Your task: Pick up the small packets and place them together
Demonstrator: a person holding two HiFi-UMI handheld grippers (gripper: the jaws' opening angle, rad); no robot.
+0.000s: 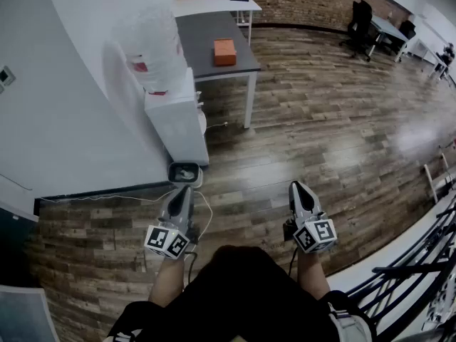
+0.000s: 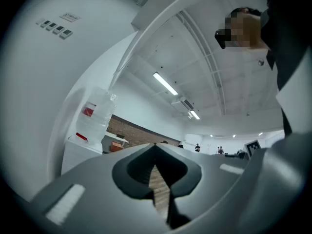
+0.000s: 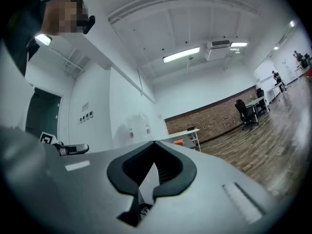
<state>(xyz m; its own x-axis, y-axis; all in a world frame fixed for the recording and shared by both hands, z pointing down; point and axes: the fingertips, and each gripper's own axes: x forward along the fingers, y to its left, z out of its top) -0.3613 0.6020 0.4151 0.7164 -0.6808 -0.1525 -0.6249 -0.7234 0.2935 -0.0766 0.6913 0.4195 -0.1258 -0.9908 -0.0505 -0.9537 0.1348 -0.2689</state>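
No small packets show in any view. In the head view my left gripper (image 1: pixel 182 189) and my right gripper (image 1: pixel 295 186) are held side by side over the wooden floor, pointing away from the person. Both are shut, with nothing between the jaws. In the left gripper view the left gripper (image 2: pixel 156 145) has its tips meeting, aimed toward the water dispenser (image 2: pixel 95 126). The right gripper view shows the right gripper (image 3: pixel 154 142) with its tips together, facing the brick wall and tables. An orange box (image 1: pixel 224 51) lies on the grey table (image 1: pixel 214 66) far ahead.
A white water dispenser (image 1: pixel 171 98) stands against the left wall, with a small grey device (image 1: pixel 184 172) and a cable on the floor at its foot. A white table (image 1: pixel 214 6) is behind the grey one. Office chairs and desks (image 1: pixel 363 21) stand far right. A black railing (image 1: pixel 420 276) is near right.
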